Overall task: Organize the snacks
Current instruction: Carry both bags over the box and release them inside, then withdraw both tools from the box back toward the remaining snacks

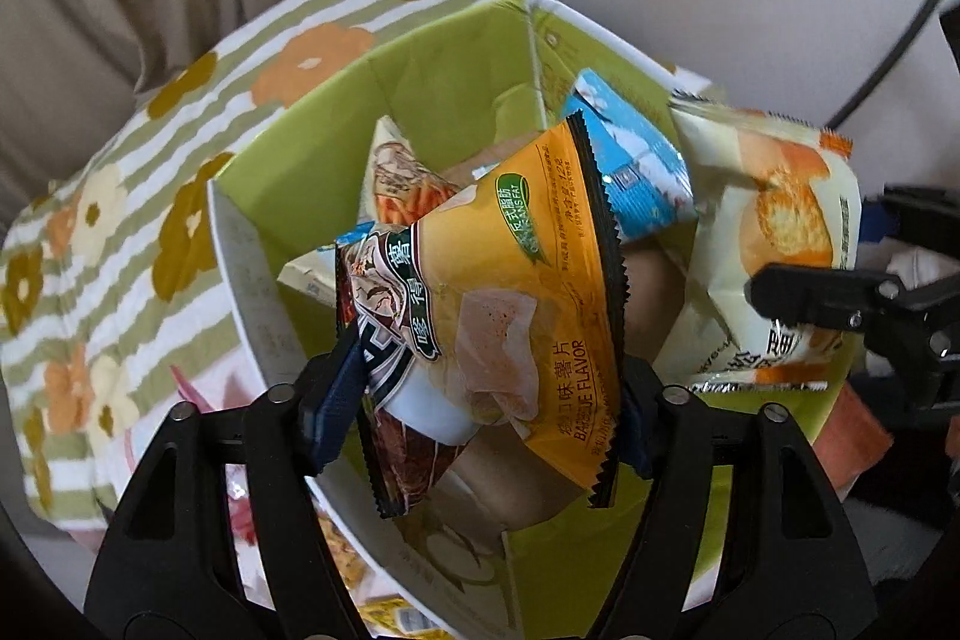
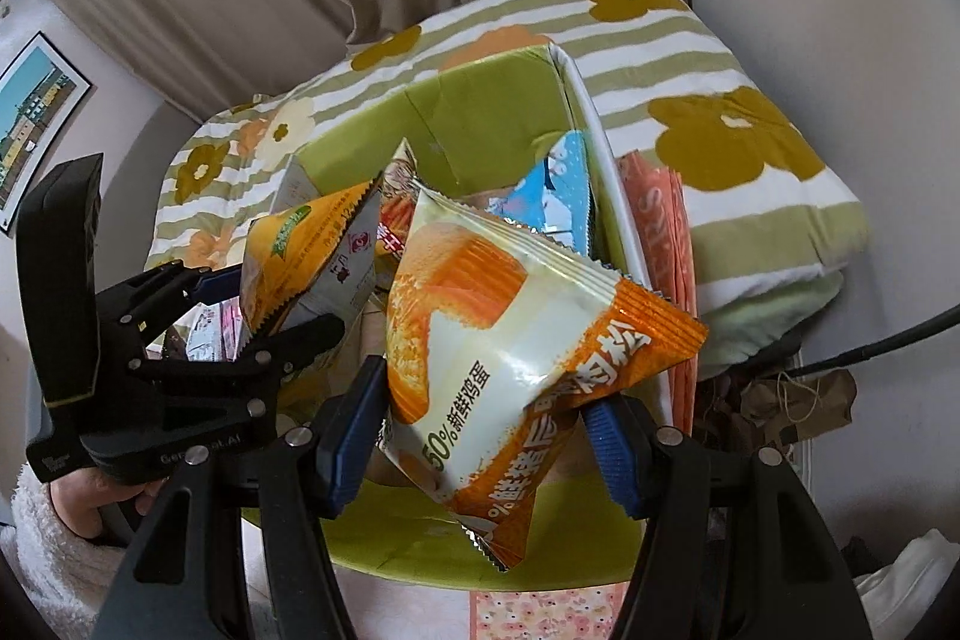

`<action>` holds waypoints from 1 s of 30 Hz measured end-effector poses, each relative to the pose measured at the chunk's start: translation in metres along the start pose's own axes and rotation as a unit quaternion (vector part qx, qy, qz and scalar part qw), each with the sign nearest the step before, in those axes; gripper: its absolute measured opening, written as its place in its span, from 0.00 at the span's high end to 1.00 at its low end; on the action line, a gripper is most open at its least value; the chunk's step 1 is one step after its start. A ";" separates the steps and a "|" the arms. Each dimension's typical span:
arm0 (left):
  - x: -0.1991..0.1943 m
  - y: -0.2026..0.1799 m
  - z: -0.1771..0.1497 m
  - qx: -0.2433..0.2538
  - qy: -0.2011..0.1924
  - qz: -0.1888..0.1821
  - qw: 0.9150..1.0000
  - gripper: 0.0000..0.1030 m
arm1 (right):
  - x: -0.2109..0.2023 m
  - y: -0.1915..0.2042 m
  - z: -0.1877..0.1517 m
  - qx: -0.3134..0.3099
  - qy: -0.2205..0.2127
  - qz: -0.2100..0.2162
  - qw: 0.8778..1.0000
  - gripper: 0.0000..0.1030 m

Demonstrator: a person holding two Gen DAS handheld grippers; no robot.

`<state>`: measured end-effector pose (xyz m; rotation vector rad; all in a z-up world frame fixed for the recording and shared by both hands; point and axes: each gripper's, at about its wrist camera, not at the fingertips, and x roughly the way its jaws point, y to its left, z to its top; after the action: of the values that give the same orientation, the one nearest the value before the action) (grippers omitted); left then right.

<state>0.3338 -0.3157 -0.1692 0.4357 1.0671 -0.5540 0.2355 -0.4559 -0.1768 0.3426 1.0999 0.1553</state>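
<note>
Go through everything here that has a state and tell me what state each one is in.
left gripper: holds yellow chip packet between its fingers
right gripper: shut on orange-and-cream cake packet
green box: open, partly filled
blue packet: inside box, leaning on wall

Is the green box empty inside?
No, the green box already holds packets, such as a blue snack packet leaning against its wall.

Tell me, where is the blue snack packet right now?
The blue snack packet lies inside the green box, against its far right wall, just beyond the yellow chips bag between the left gripper's fingers.
</note>
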 end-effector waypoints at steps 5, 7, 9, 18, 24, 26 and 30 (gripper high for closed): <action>0.003 -0.003 -0.007 0.015 0.008 0.005 1.000 0.01 | 0.000 -0.003 0.000 0.003 0.001 -0.006 1.000 0.42; -0.001 0.001 -0.010 0.012 0.010 0.005 1.000 0.01 | -0.001 -0.005 0.000 0.004 0.002 -0.008 1.000 0.42; -0.008 0.006 -0.015 0.005 0.003 0.008 1.000 0.01 | -0.002 -0.008 -0.001 0.006 0.004 -0.007 1.000 0.42; -0.032 0.039 -0.030 -0.055 -0.015 0.004 0.998 0.01 | 0.000 -0.005 -0.003 -0.007 0.012 -0.013 1.000 0.42; -0.033 0.044 -0.035 -0.067 -0.017 0.006 0.998 0.01 | 0.011 0.006 0.000 -0.026 0.031 -0.020 0.999 0.43; -0.033 0.044 -0.036 -0.069 -0.017 0.008 0.997 0.01 | 0.017 0.006 -0.002 -0.025 0.041 -0.023 0.999 0.42; -0.037 0.047 -0.043 -0.080 -0.019 0.009 0.997 0.01 | 0.014 0.010 -0.009 -0.040 0.030 -0.027 0.998 0.32</action>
<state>0.3198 -0.2460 -0.1505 0.2930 1.0610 -0.4552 0.2341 -0.4407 -0.1893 0.2380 1.1579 0.1616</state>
